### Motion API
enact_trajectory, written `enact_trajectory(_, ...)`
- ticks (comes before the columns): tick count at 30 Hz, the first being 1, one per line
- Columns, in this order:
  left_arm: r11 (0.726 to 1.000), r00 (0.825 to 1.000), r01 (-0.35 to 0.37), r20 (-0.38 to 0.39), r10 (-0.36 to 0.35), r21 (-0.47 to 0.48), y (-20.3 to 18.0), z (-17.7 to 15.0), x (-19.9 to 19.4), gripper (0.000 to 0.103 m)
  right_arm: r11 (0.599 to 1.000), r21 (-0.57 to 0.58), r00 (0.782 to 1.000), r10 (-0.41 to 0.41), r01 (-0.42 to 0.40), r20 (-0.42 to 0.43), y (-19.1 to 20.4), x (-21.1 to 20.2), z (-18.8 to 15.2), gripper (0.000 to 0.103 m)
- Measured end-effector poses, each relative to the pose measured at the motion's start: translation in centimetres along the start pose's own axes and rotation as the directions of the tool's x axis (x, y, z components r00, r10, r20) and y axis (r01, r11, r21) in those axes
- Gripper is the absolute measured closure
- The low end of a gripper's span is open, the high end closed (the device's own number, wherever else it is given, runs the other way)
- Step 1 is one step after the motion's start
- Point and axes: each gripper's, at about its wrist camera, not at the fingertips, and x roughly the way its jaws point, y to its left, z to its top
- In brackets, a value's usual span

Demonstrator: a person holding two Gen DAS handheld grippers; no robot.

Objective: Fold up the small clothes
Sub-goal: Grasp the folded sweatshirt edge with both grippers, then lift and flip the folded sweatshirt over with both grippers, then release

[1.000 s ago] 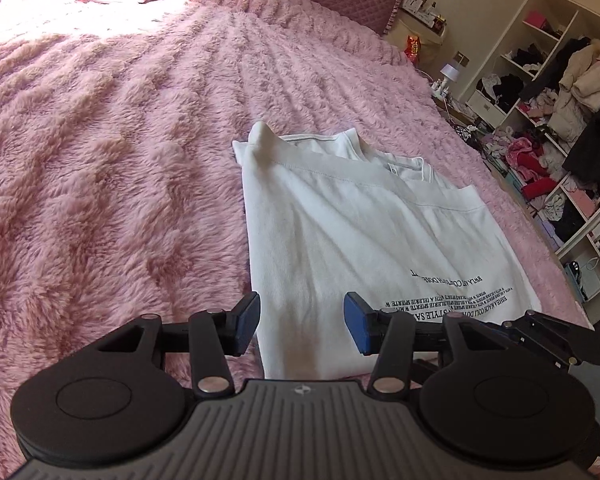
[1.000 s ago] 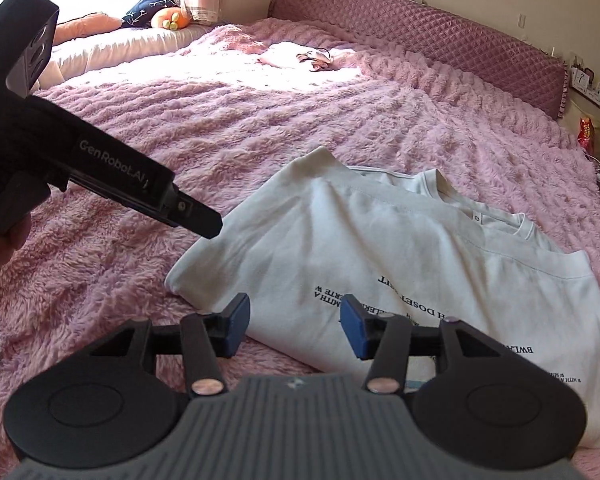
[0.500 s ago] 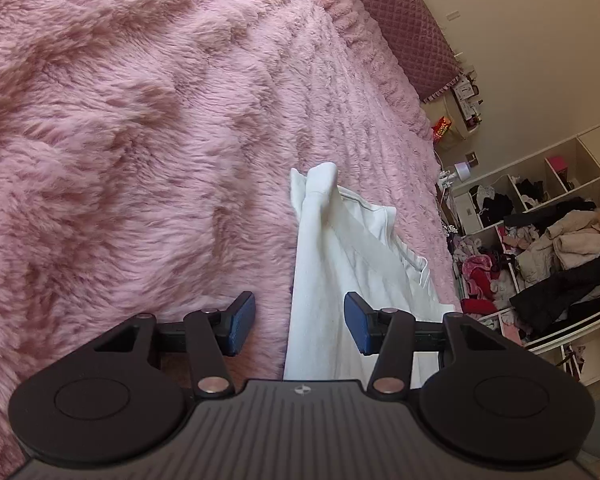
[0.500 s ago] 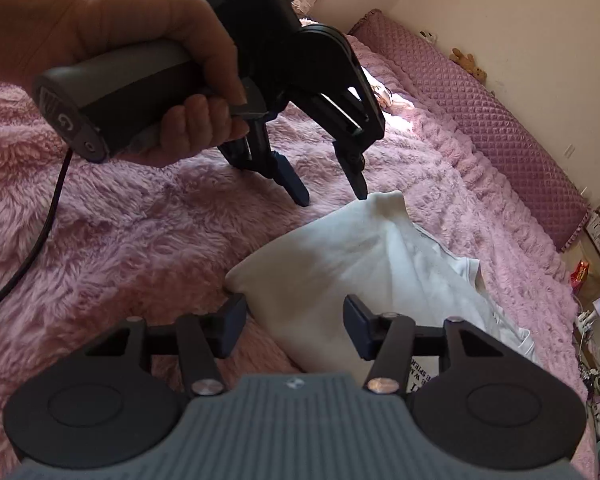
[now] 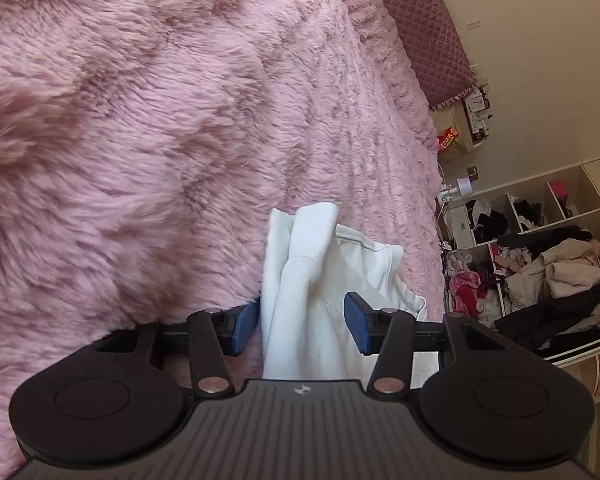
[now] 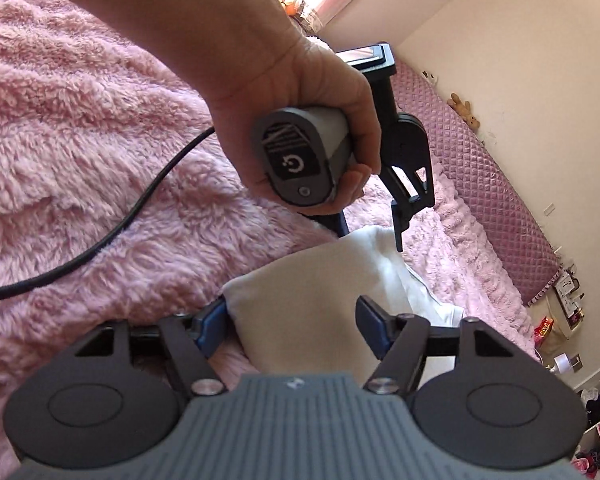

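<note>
A white T-shirt [image 5: 312, 280] lies on the pink fluffy bedspread [image 5: 140, 120]. In the left wrist view my left gripper [image 5: 300, 326] is open, low over the shirt's left edge, with the folded edge between the blue pads [image 5: 356, 324]. In the right wrist view my right gripper [image 6: 290, 326] is open and straddles the shirt's near corner [image 6: 300, 292]. The left gripper [image 6: 374, 236] also shows there, held by a hand, its fingers pointing down at the shirt's far edge.
A quilted pink headboard [image 5: 424, 28] runs along the far side of the bed. Open shelves full of clothes [image 5: 540, 276] stand past the bed. A black cable [image 6: 100, 240] trails over the bedspread.
Both grippers have come down close to the shirt's left side, from hovering above it to straddling its edge and corner. Both jaws have stayed open.
</note>
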Motion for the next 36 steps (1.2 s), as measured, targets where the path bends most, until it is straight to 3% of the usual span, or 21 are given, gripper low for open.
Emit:
enact_trajectory(4,1.000,1.000,-0.011,0.011,0.011,0.008,-0.5,0.3,1.4,0.046,1.000,0.002,1.000,-0.011,0.011,0.014,-0.6,0.8,-0.3,0.038)
enact_trajectory(5,1.000,1.000,-0.012,0.012,0.012,0.011,-0.6,0.4,1.7,0.046,1.000,0.014,1.000,-0.006,0.006,0.012,-0.8,1.0,-0.3,0.044)
enact_trajectory(6,1.000,1.000,-0.009,0.013,0.008,0.011,-0.6,0.5,1.8,0.046,0.999,0.033,1.000,0.008,-0.009,0.009,-1.0,1.1,-0.3,0.062)
enact_trajectory(8,1.000,1.000,0.017,0.013,-0.017,0.012,-0.6,0.6,2.0,0.053,0.998,0.059,1.000,0.025,-0.025,-0.005,-1.4,1.7,-0.4,0.074)
enact_trajectory(10,1.000,1.000,0.016,0.007,-0.016,0.013,-0.5,0.7,2.0,0.075,0.997,0.069,1.000,0.029,-0.029,0.002,-1.6,1.9,-0.5,0.078)
enact_trajectory(12,1.000,1.000,0.017,0.008,-0.017,-0.003,-0.2,0.7,1.9,0.079,0.996,0.087,0.999,0.029,-0.030,0.016,-1.8,1.8,-0.5,0.084)
enact_trajectory(25,0.995,0.996,0.082,0.044,-0.080,-0.061,-2.0,0.6,0.8,0.086,0.979,0.205,0.998,0.006,-0.018,0.057,-4.0,0.4,0.0,0.093)
enact_trajectory(36,0.992,0.995,0.097,0.029,-0.100,0.085,-11.2,-0.5,1.8,0.087,0.928,0.365,0.985,-0.127,0.075,0.120,-8.6,-3.1,-1.2,0.094)
